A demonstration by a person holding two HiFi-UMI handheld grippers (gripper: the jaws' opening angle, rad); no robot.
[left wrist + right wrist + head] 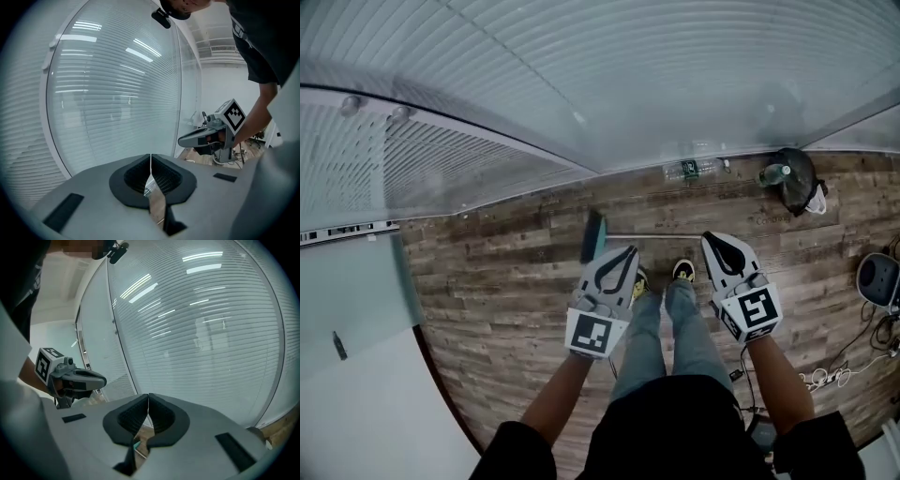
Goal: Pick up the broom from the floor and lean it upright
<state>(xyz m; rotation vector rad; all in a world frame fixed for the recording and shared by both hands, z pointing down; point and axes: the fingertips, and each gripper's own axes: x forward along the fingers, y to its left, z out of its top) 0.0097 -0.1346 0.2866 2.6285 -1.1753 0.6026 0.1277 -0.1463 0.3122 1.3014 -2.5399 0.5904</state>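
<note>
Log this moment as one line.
left claw: shut, empty | right claw: shut, empty | teal-headed thin-handled broom: flat on wooden floor, not held

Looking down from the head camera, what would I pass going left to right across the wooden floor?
Left tool → yellow-and-black shoe → right tool → dark bag → round grey device.

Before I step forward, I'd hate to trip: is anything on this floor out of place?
Yes: the broom with a dark teal head and thin pale handle lies flat on the wooden plank floor, just ahead of the person's shoes, instead of leaning upright against the glass wall. White cables sprawl at the right.
</note>
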